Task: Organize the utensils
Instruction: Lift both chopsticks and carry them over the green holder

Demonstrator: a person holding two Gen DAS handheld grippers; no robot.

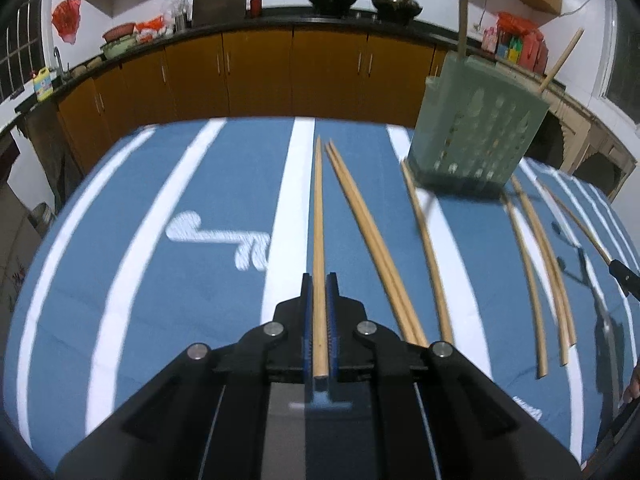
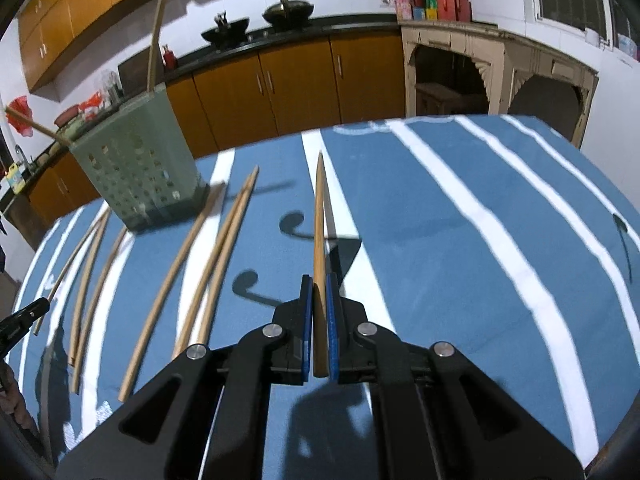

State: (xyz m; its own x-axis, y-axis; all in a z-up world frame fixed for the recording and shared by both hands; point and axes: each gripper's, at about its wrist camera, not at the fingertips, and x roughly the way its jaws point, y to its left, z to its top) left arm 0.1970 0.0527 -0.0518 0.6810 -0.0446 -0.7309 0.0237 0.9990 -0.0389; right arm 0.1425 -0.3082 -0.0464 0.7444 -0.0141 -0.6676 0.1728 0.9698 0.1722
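Chopsticks: I have one chopstick (image 1: pixel 318 240) pinched in my left gripper (image 1: pixel 319 280), another chopstick (image 2: pixel 319 232) pinched in my right gripper (image 2: pixel 319 282). Beyond, loose chopsticks (image 1: pixel 372 240) lie on the striped cloth (image 1: pixel 160 280); farther off stands the green holder (image 1: pixel 480 128).

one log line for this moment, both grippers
left gripper: shut on chopstick | right gripper: shut on chopstick | holder: two chopsticks in | cloth: six loose

Both wrist views look steeply down, close over the striped tablecloth (image 1: pixel 224 184), sharing the green holder (image 2: pixel 136 168).
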